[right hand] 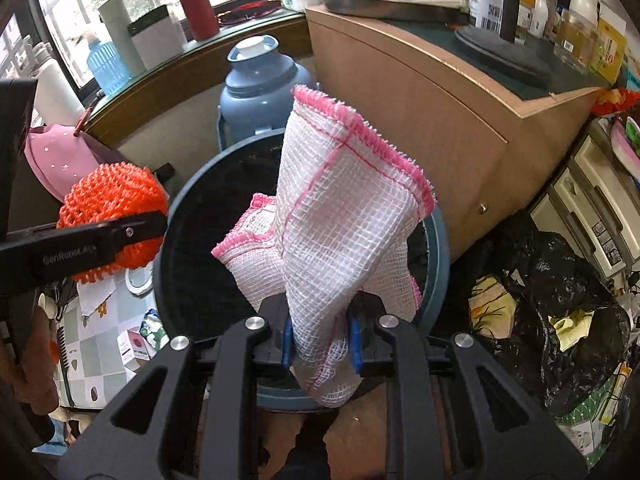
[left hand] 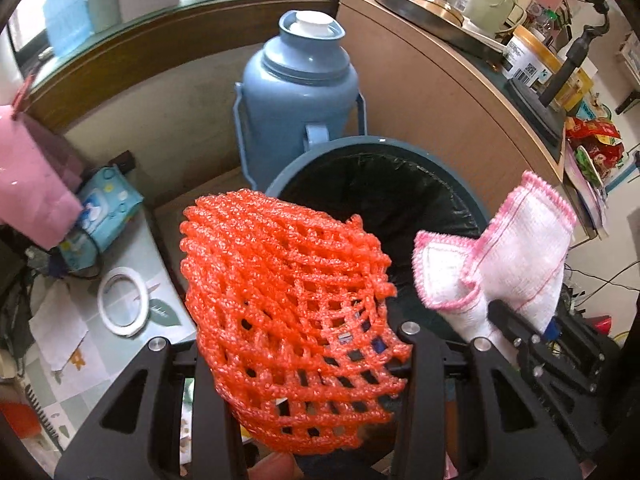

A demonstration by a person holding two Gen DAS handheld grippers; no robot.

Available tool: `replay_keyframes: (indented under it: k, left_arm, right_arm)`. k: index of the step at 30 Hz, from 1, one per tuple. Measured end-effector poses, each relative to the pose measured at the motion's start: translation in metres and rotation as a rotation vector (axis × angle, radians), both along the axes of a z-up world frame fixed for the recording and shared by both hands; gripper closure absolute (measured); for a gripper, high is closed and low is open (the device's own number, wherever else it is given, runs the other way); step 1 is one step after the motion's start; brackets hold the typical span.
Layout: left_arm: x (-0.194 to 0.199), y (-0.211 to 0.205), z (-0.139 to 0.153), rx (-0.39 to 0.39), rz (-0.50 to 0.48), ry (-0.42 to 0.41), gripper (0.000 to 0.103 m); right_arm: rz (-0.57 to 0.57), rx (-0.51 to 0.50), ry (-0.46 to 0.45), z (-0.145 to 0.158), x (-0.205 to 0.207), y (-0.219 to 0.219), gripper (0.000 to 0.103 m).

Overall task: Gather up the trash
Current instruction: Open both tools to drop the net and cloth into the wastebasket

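Observation:
An orange foam fruit net [left hand: 288, 300] fills the left wrist view, and my left gripper [left hand: 310, 356] is shut on it, its fingers pressing both sides. It hangs just left of a round blue trash bin [left hand: 360, 144] lined with a black bag. My right gripper [right hand: 320, 340] is shut on a white mesh cloth with pink edging [right hand: 344, 208], pinched between its blue pads directly over the bin [right hand: 280, 396]. From the right wrist view the net [right hand: 112, 200] and a left finger [right hand: 120, 232] show at the bin's left rim. The cloth [left hand: 516, 252] also shows over the bin's right rim.
A blue thermos jug [left hand: 300, 92] stands behind the bin, a wooden cabinet [right hand: 420, 100] to its right. A stuffed black garbage bag [right hand: 560, 280] lies on the floor at right. The low table at left holds a tape roll [left hand: 122, 300] and a wipes pack [left hand: 108, 208].

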State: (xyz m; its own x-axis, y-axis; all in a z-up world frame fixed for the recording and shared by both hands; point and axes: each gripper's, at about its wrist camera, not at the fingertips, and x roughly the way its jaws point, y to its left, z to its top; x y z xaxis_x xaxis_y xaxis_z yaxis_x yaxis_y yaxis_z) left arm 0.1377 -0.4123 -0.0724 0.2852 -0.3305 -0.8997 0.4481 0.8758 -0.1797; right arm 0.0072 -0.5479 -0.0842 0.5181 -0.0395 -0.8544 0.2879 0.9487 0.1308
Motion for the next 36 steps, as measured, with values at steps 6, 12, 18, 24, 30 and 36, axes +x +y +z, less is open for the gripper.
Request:
replay_keyframes:
  k: [6,12,18,24,30,36]
  left_arm:
    - [0.014,-0.026,-0.015,0.014,-0.018,0.023,0.063]
    - [0.023,-0.045,-0.03,0.027,-0.04,0.048,0.059]
    - [0.03,-0.055,-0.035,0.026,-0.048,0.057,0.045]
    - [0.032,-0.061,-0.038,0.023,-0.051,0.06,0.032]
    - [0.029,-0.07,-0.037,0.037,-0.066,0.045,0.019]
    - [0.023,-0.074,-0.036,0.041,-0.086,0.038,0.014]
  right_arm:
    - [-0.001,0.022,0.028,-0.015,0.008,-0.013,0.079]
    - [0.002,0.047,0.06,-0.027,0.017,-0.023,0.074]
    - [-0.004,0.036,0.064,-0.03,0.019,-0.029,0.048]
    - [-0.017,0.022,0.045,-0.026,0.018,-0.035,0.035]
    - [-0.033,-0.006,0.021,-0.017,0.012,-0.038,0.025]
    - [-0.054,-0.033,0.006,-0.012,0.004,-0.04,0.015]
